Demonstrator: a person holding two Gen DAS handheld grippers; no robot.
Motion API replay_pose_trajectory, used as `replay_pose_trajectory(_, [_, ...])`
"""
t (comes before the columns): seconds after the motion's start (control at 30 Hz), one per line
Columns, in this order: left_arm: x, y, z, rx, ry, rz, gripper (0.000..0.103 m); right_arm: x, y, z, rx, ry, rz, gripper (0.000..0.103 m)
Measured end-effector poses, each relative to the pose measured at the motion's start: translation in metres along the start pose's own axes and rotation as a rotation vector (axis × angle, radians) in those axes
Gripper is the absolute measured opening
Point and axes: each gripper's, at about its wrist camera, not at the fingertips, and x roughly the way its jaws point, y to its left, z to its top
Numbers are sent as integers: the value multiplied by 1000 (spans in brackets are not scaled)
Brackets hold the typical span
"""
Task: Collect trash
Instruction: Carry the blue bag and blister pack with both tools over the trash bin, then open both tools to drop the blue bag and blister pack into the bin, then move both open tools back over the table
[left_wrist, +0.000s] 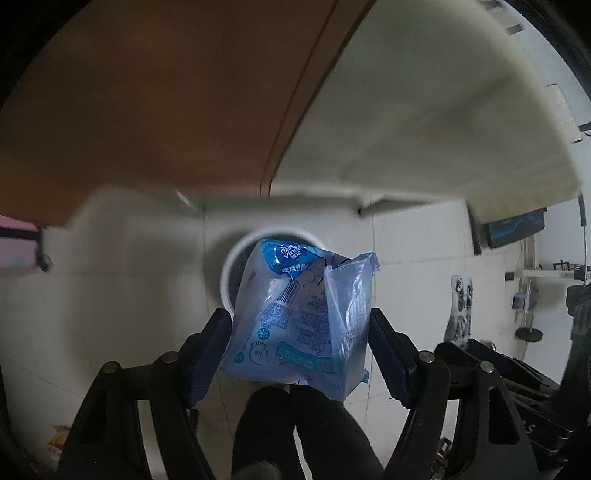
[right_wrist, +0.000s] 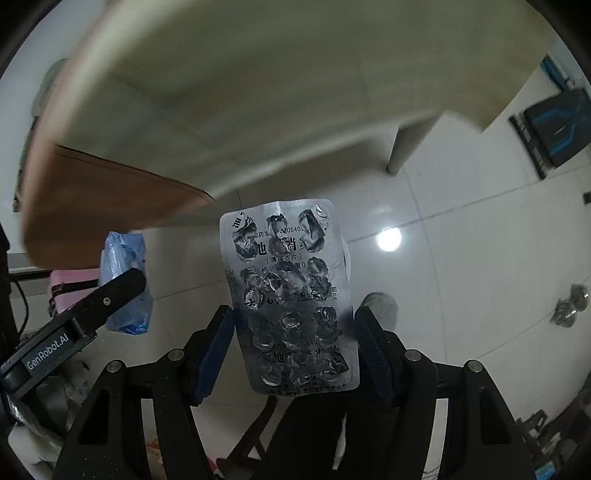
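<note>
Blue-padded fingers of the left hand-held gripper are being pressed against both sides of one blue tissue packet, which is clamped between them and is being held above the floor. Behind the packet, one round white bin is being seen from above on the pale tiled floor; its inside is dark and its contents cannot be told. One cream-topped bench with a brown panel is being shown overhead in the left wrist view.

In the right wrist view, one silver blister pack is being gripped upright between the two pads of the right hand-held gripper, clamped at its lower edges. Twelve pockets are being counted on it, in four rows of three; the upper ones are torn open, while the state of the lower ones cannot be told. The left hand-held gripper with its blue packet is being seen to the left, well apart from the pack. One ceiling light is being reflected in the floor tiles, and one bench leg is standing on them.
</note>
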Motion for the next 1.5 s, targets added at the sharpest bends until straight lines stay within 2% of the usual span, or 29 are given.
replay_pose_trajectory(0.07, [38,10,2,-15,30,-15,75,40,-12,0,16,23,5,69])
replay_pose_trajectory(0.13, [74,20,5,-28,55,-20,84,91,-24,0,29,49,21,69])
replay_pose_trajectory(0.2, [107,29,5,-45,81,-20,101,132,-32,1,31,67,39,69])
replay_pose_trajectory(0.33, [147,42,3,-68,95,12,102,199,-44,7,44,90,90,71])
replay_pose_trajectory(0.4, [153,46,-2,-77,76,40,102,220,-49,10,45,96,110,93])
replay_pose_trajectory(0.47, [152,49,-7,-73,49,87,102,234,-52,9,33,90,106,98])
replay_pose_trajectory(0.53, [149,55,-11,-64,35,139,102,241,-57,5,25,90,85,98])
replay_pose_trajectory(0.73, [130,51,-28,-66,35,173,102,230,-52,1,-44,73,-39,100])
replay_pose_trajectory(0.83, [113,46,-35,-69,25,190,102,213,-47,-3,-75,66,-110,100])
replay_pose_trajectory(0.97, [95,45,-43,-72,12,200,102,189,-41,-3,-96,49,-163,100])
replay_pose_trajectory(1.23, [54,37,-57,-74,-4,206,102,137,-26,-16,-114,32,-200,100])
replay_pose_trajectory(1.5, [-12,21,-77,-73,-14,192,102,59,-4,-34,-134,2,-209,100])
